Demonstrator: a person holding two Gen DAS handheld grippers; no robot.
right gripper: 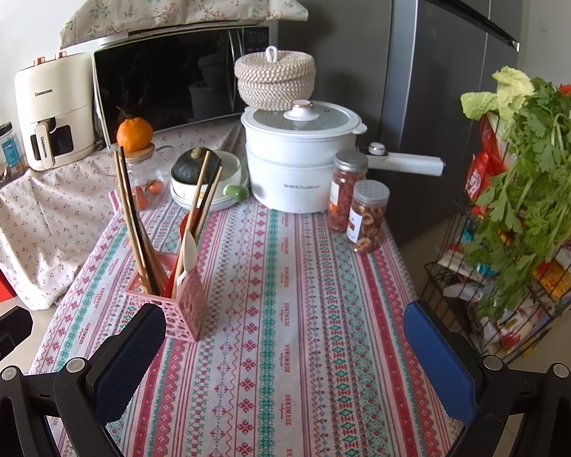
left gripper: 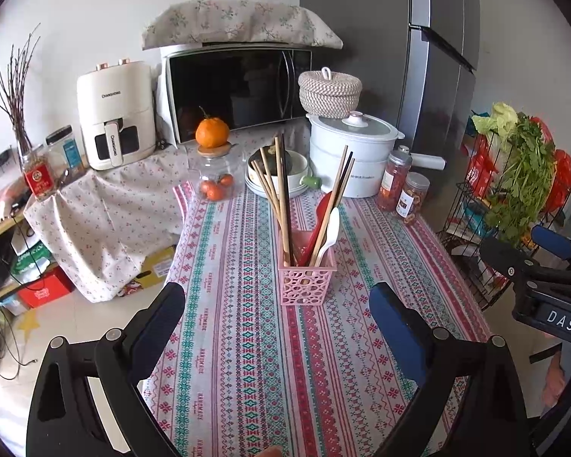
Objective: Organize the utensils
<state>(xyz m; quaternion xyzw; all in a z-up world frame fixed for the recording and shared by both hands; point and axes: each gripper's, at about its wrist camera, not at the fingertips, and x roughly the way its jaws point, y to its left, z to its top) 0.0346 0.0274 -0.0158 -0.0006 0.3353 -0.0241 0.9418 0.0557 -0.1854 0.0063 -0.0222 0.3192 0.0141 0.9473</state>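
a: where's the pink utensil basket [left gripper: 308,280]?
b: upright on the patterned tablecloth [left gripper: 247,342], well in front of the white pot [left gripper: 352,156]. wooden chopsticks [left gripper: 279,198] lean in its left part, a white spoon [left gripper: 329,234] and a red spoon [left gripper: 318,221] in its right
a: the grippers?
b: left gripper [left gripper: 278,316] hangs spread wide, empty, just before the basket. right gripper [right gripper: 285,337] is wide too, empty, with the basket by its left finger

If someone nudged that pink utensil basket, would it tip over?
Probably yes: the pink basket looks like light openwork plastic, and tall chopsticks lean well above its rim, making it top-heavy. It might also slide on the tablecloth.
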